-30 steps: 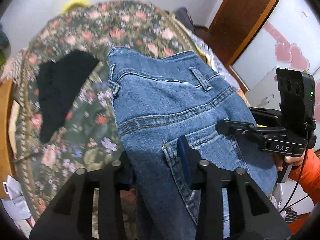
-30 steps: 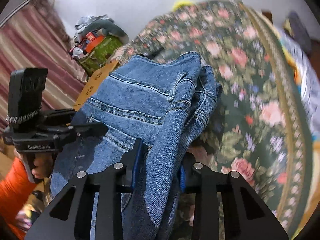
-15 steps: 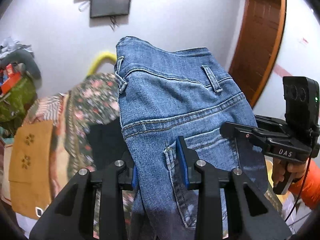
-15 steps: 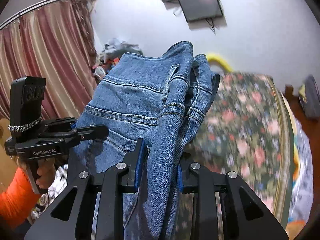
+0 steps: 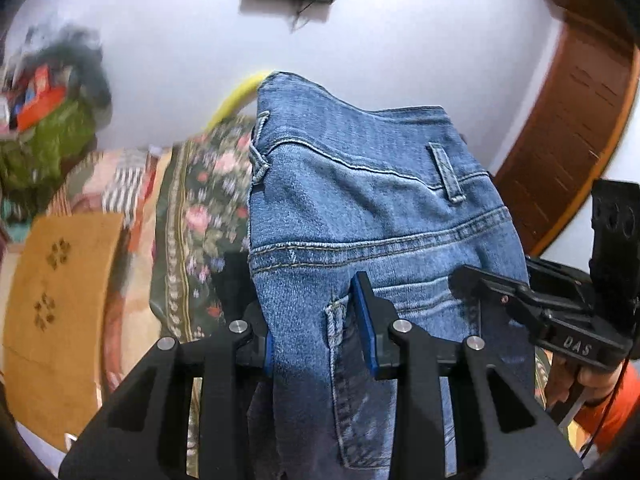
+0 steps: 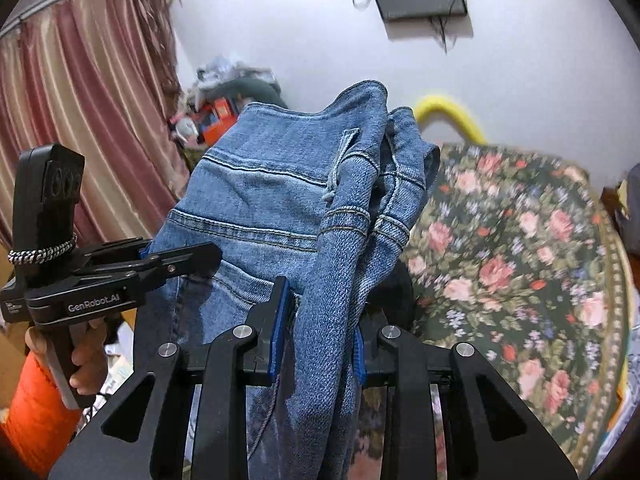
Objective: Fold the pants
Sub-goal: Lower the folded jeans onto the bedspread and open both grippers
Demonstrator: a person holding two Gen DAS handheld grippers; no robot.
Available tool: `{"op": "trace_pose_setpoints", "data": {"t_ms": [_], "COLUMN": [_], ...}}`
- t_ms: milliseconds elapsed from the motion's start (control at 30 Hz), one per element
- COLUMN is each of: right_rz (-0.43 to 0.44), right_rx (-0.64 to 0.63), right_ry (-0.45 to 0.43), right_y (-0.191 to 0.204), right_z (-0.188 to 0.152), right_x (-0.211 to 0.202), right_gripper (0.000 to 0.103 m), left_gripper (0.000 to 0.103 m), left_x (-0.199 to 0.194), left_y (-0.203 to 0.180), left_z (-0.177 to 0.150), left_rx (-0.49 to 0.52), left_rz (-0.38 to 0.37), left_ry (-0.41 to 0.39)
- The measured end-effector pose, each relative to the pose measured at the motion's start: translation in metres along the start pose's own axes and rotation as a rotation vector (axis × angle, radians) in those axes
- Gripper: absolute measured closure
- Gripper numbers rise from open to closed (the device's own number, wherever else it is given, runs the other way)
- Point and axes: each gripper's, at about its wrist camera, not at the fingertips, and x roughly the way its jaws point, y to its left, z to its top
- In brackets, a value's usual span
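1. The jeans point(image 5: 360, 208) hang in the air, lifted clear above the bed point(image 6: 520, 248), with the waistband uppermost and the legs dropping out of sight below both cameras; holding them high lets their weight pull the cloth straight before a fold.
2. The left gripper point(image 5: 320, 344) is clamped on the jeans at the side nearer the curtain point(image 6: 80, 100), its blue pads pinching the denim beside the back pocket seam; a grip just under the yoke keeps that side from sagging.
3. The right gripper point(image 6: 318, 336) is clamped on the other side, the one toward the bed, where several layers are bunched between its pads; the belt loop and doubled waistband edges stand up above it, which suggests the jeans are already halved lengthwise, leg on leg.
4. The two grippers sit close together, level with one another, so the seat panel between them stays fairly taut and flat.
5. Judged from this, the lengthwise fold is made and the crosswise folds are not; the next move likely calls for lowering the jeans onto the bed and laying them flat.
6. The thick bunch in the right gripper could slip a layer; a dark garment point(image 5: 236, 280) on the bed lies just behind the jeans and may get in the way.
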Motion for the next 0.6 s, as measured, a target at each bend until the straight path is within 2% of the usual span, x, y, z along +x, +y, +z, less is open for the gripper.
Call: {"op": "trace_pose_setpoints", "data": {"t_ms": [267,400,500,600], "right_rz": [-0.052,-0.095,-0.118,-0.107], "right_rx": [0.048,0.039,0.027,0.027], "right_ry": [0.151,0.204,0.233,0.240], "right_y": [-0.028,-0.034,-0.037,-0.037], "right_z": [-0.023,-0.038,-0.046,-0.047], "right_x": [0.097,0.125,0.135,0.127], "right_gripper": [0.079,0.079,0.078,0.074], "left_gripper": [0.070,0.070,0.068,0.061], "left_x": [0.105,0.148,0.164,0.159], "left_y": [0.053,0.066,0.070,0.070], "left_z": [-0.029,-0.052,-0.064,-0.066], "left_rx": [-0.110,-0.144,-0.164,-0.194], "left_rz": [0.011,0.030,0.028,0.057], "left_ry": [0.133,0.210,0.225,0.213]}}
